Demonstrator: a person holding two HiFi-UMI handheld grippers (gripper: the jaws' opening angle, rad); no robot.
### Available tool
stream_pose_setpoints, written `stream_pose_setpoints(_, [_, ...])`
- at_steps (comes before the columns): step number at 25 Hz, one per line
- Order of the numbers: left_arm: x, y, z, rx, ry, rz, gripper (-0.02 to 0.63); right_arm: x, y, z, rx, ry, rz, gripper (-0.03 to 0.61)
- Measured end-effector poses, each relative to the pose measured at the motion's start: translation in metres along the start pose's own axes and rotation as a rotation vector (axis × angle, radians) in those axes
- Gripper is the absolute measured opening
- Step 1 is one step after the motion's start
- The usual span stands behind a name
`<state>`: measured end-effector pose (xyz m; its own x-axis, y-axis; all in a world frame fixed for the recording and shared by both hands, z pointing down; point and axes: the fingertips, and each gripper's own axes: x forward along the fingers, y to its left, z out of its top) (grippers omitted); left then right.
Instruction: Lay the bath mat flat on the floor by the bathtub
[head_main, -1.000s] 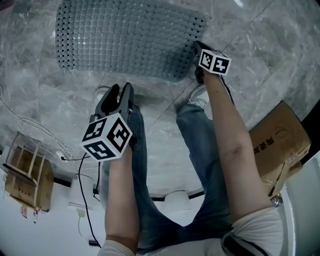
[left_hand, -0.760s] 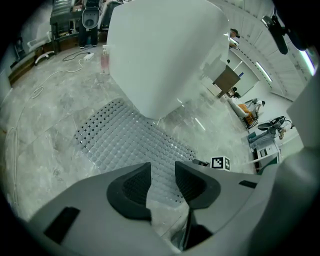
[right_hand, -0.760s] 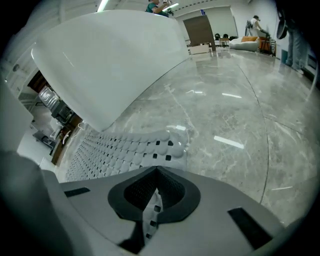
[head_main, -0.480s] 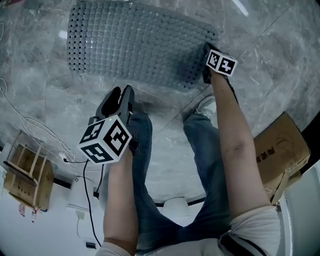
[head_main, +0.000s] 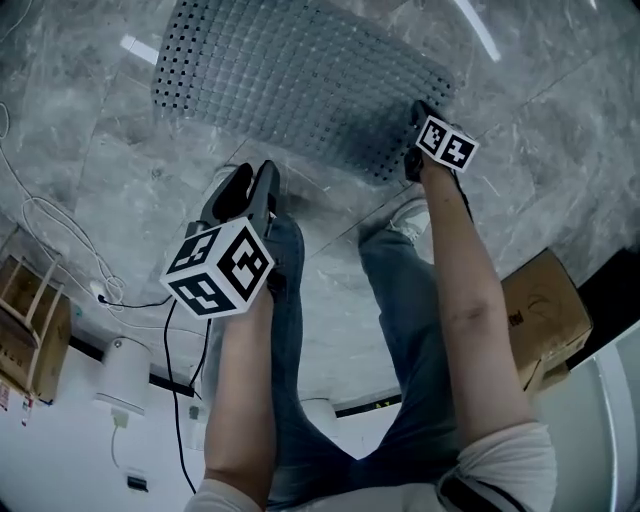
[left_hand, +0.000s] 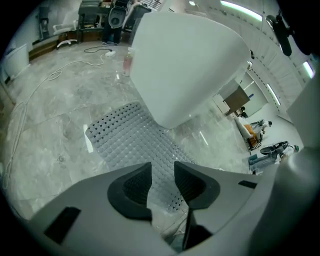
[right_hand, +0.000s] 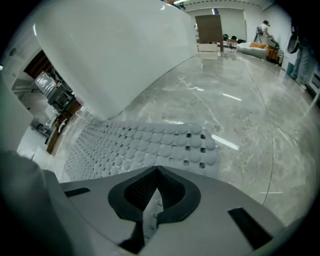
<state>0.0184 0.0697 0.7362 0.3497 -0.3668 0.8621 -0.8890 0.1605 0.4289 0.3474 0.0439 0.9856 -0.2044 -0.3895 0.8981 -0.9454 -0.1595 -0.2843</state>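
Note:
The grey perforated bath mat (head_main: 300, 80) lies spread on the marble floor beside the white bathtub (left_hand: 185, 60). My right gripper (head_main: 417, 122) is at the mat's near right corner. In the right gripper view, the right gripper (right_hand: 156, 182) is shut, with the mat's edge (right_hand: 145, 145) pinched between its pads. My left gripper (head_main: 245, 188) hangs above the floor, short of the mat's near edge. Its jaws (left_hand: 162, 177) stand apart with nothing between them and have just been closing slightly. The mat (left_hand: 135, 145) shows beyond them.
The person's legs in jeans (head_main: 400, 300) and their shoes stand just short of the mat. A cardboard box (head_main: 545, 310) sits at the right. At the left are a white cable (head_main: 50, 230) and a wooden crate (head_main: 30, 320). The tub (right_hand: 110, 50) overhangs the mat's far side.
In the head view the mat and my right gripper now sit farther right, and the mat looks turned slightly. My left gripper has shifted a little to the right, towards the mat.

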Motion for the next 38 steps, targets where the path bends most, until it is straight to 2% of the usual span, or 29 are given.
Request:
stream_pose_setpoints(3, [-0.021,0.034,-0.008,-0.033,-0.028,0.048,0.147,0.003,0.061,0.0,-0.068,-0.004,0.116,0.021])
stream_pose_setpoints(7, [-0.044,0.081,-0.01,-0.123,-0.072,0.086,0.124,0.016,0.163,-0.009,-0.174,-0.002,0.272,0.021])
stream_pose_setpoints(9, [-0.055,0.103,-0.008,-0.134,-0.097,0.109,0.111,0.024,0.217,-0.015,-0.217,0.014,0.344,0.021])
stream_pose_setpoints(10, [-0.061,0.117,-0.008,-0.157,-0.105,0.128,0.1,0.028,0.245,-0.019,-0.236,0.023,0.381,0.021])
stream_pose_setpoints(12, [-0.07,0.144,-0.005,-0.275,-0.132,0.144,0.084,0.039,0.298,-0.025,-0.285,0.041,0.445,0.021])
stream_pose_setpoints(14, [-0.076,0.16,0.004,-0.363,-0.164,0.128,0.071,0.051,0.345,-0.028,-0.324,0.045,0.488,0.021])
stream_pose_setpoints(17, [-0.088,0.187,0.02,-0.37,-0.181,0.138,0.06,0.065,0.402,-0.036,-0.321,0.041,0.524,0.021])
stream_pose_setpoints(22, [-0.11,0.244,0.039,-0.452,-0.194,0.2,0.026,0.085,0.485,-0.053,-0.373,0.082,0.592,0.021])
stream_pose_setpoints(26, [-0.125,0.272,0.054,-0.446,-0.189,0.243,0.017,0.105,0.532,-0.059,-0.391,0.088,0.614,0.021])
stream_pose_setpoints(33, [-0.135,0.312,0.066,-0.459,-0.199,0.222,0.017,0.148,0.569,-0.092,-0.352,0.122,0.624,0.021])
stream_pose_setpoints(38, [-0.143,0.332,0.065,-0.431,-0.196,0.231,0.017,0.174,0.566,-0.105,-0.353,0.167,0.534,0.021])
